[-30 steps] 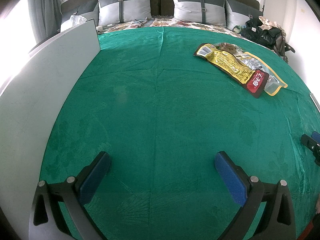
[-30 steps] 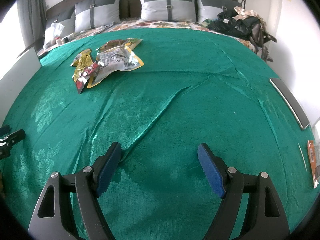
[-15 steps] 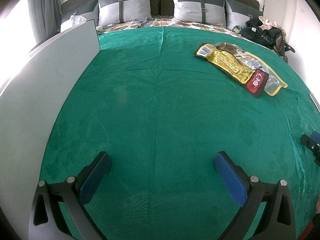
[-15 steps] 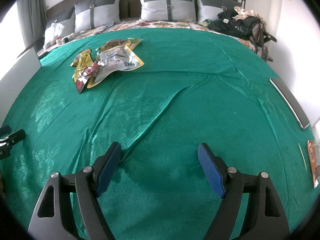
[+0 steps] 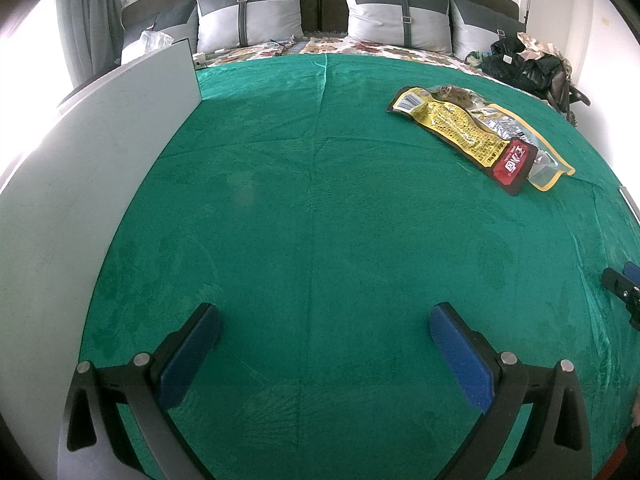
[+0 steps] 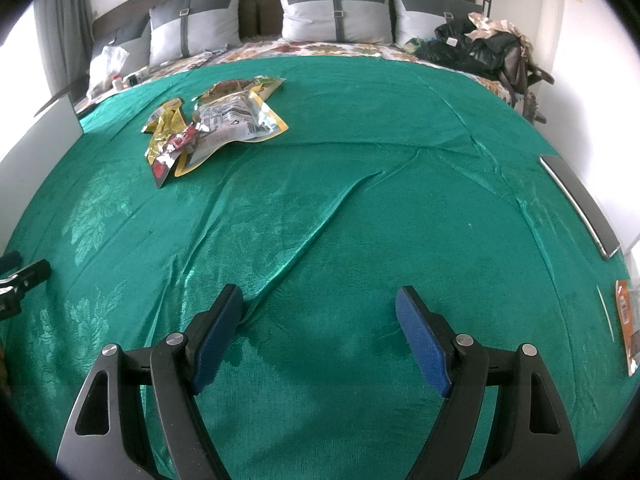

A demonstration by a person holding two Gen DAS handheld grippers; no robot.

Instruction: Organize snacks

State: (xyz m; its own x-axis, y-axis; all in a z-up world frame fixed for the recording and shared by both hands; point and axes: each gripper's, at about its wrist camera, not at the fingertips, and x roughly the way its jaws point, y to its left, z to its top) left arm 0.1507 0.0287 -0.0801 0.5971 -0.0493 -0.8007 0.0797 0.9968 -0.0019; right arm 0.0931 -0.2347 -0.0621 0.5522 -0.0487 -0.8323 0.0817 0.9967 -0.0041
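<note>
Lying well beyond spread fingers (image 6: 424, 344), snack packets (image 6: 216, 128)

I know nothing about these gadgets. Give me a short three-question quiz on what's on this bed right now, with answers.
1. True or false: the right gripper holds a snack packet.
2. The snack packets lie: A) between the left gripper's fingers, B) in a heap on the green blanket, far from both grippers, C) on the pillows.
3. Fill in: the topmost packet seen from the left gripper is mostly ___ with a red end.

Key: 1 false, its jaws stand open over bare blanket. 2 B. 3 yellow.
</note>
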